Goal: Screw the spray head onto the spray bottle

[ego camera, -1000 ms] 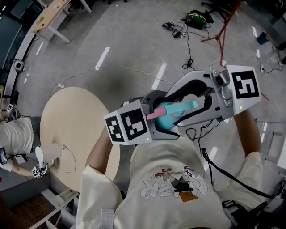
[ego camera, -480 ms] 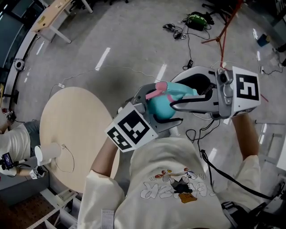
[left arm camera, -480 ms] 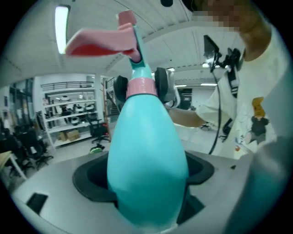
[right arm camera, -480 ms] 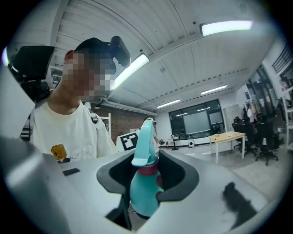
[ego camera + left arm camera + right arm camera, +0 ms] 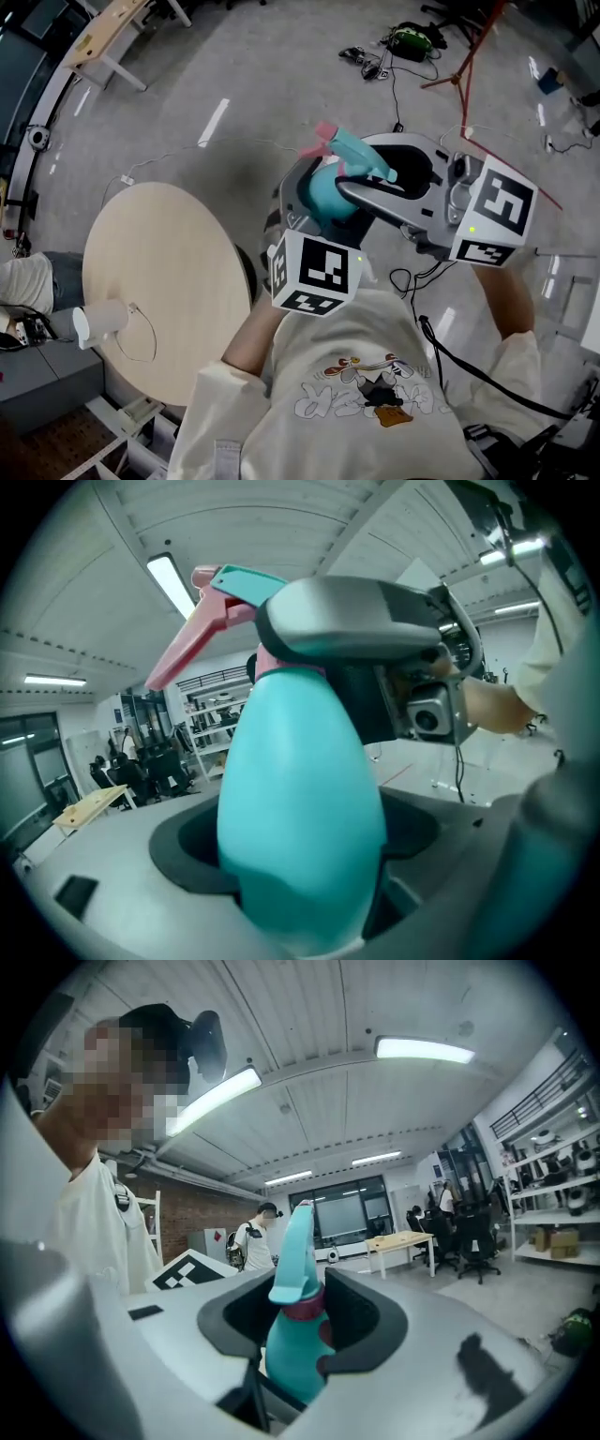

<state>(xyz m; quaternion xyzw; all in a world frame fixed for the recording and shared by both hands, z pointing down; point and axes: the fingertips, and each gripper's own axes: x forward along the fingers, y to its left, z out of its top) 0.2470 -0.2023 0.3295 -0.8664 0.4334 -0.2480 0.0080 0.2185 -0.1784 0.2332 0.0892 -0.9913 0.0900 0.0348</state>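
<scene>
A teal spray bottle (image 5: 323, 199) is held in the air in front of the person's chest. My left gripper (image 5: 314, 211) is shut on its rounded body (image 5: 300, 827), with its marker cube (image 5: 314, 272) just below. The teal spray head (image 5: 361, 155) with its pink trigger (image 5: 323, 131) sits on the bottle's neck. My right gripper (image 5: 361, 183) comes in from the right, and its grey fingers (image 5: 366, 621) clamp across the head near the pink collar (image 5: 305, 1312). From the right gripper view the nozzle (image 5: 300, 1251) stands up between the jaws.
A round wooden table (image 5: 159, 272) stands at the left with a white cup (image 5: 98, 322) on its near edge. Cables (image 5: 403, 42) and a red stand (image 5: 469, 56) lie on the floor beyond. Desks and chairs (image 5: 412, 1241) and another person (image 5: 253, 1241) are far off.
Both grippers carried the bottle up and away from the chest. The left gripper swung right under it. The right gripper's jaws narrowed onto the spray head, which turned from pointing right to up-left.
</scene>
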